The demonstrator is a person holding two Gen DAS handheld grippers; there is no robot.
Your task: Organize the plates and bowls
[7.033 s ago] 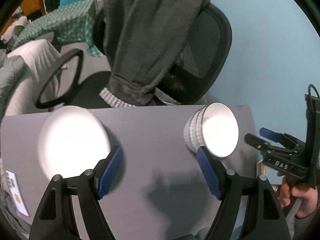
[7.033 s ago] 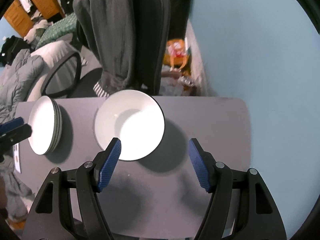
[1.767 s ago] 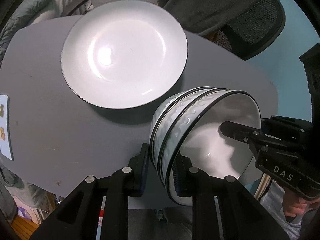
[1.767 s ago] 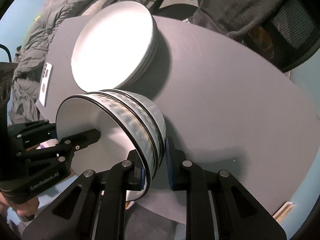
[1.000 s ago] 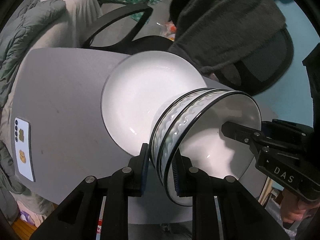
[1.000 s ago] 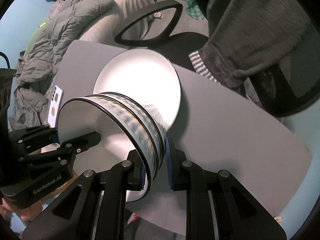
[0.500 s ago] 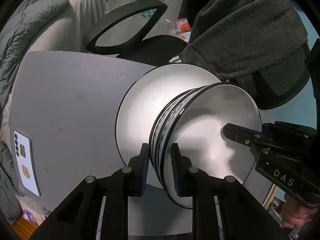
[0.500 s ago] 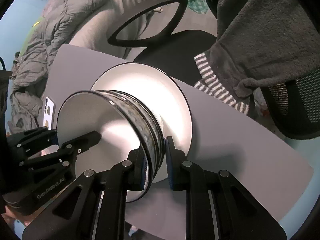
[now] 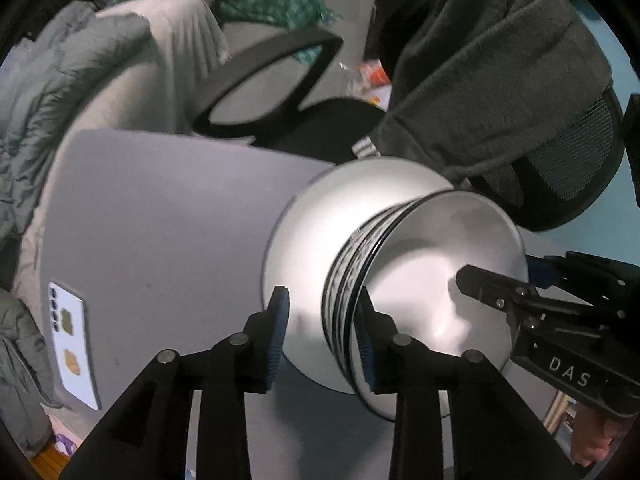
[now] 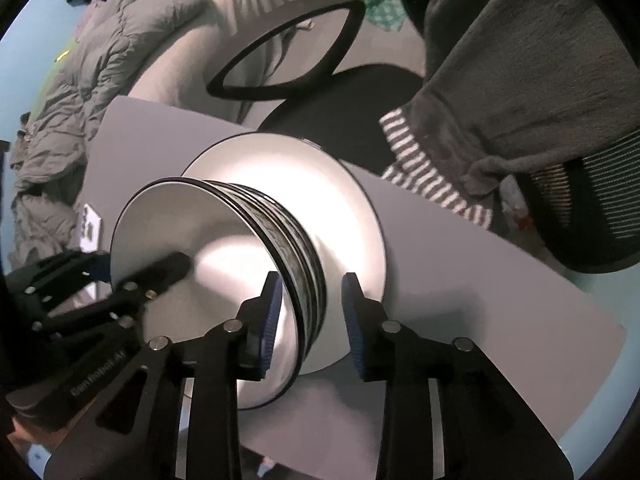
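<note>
While jaws widen, bowl stack (image 9: 400, 280) sits upright on plates (image 9: 304, 240).

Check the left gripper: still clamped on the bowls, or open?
Open. The left gripper has just been opening: its outer pad stands clear of the bowls, whose rim sits between the jaws, resting on the plates.

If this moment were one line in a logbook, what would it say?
step: bowls set on plates | left jaws: just opened, rim between, off it | right jaws: just opened, rim between, off it | table: phone
</note>
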